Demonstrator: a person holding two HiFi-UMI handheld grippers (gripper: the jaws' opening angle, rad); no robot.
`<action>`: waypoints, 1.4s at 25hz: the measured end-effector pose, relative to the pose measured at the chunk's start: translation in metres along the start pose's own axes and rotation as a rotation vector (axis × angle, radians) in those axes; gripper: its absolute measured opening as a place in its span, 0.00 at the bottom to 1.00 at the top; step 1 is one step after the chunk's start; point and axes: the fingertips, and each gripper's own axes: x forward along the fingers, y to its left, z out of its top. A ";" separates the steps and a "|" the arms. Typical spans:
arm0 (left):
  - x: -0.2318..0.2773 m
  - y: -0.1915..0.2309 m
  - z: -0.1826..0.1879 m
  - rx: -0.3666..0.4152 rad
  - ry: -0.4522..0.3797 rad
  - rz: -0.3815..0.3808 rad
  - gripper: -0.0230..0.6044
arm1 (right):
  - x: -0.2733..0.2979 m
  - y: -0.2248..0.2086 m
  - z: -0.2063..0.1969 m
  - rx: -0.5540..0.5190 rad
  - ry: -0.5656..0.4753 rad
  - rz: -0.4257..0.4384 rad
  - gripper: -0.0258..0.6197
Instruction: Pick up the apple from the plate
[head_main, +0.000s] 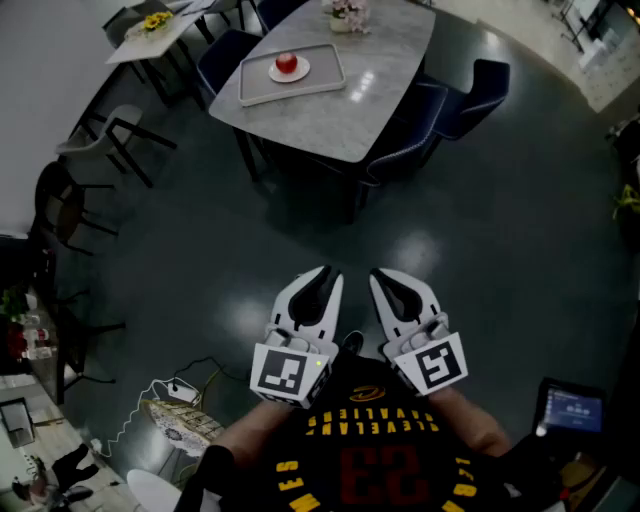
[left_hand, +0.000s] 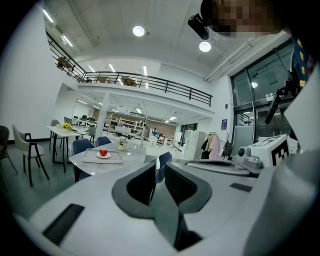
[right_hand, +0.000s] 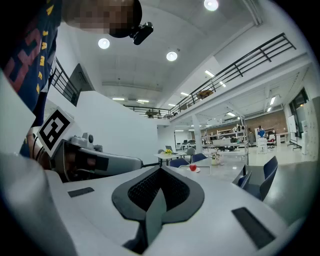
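Observation:
A red apple sits on a small white plate inside a white tray, on a grey table far ahead across the floor. The apple shows small and distant in the left gripper view, and so does the apple in the right gripper view. My left gripper is held close to the person's chest, its jaws a narrow gap apart and empty. Beside it, my right gripper has its jaws closed together on nothing.
Blue chairs ring the table, which also carries a flower vase. A second table with yellow flowers and black chairs stand at the left. Cables lie on the dark floor near the person's feet.

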 end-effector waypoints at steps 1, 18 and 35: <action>0.001 0.000 0.000 -0.002 0.000 -0.001 0.13 | 0.000 0.000 0.000 0.000 0.002 0.001 0.05; 0.041 0.096 0.040 -0.040 -0.015 0.011 0.13 | 0.102 -0.021 0.020 0.011 -0.025 -0.032 0.05; 0.105 0.262 0.082 -0.110 -0.028 -0.029 0.13 | 0.279 -0.041 0.033 0.020 0.077 -0.082 0.05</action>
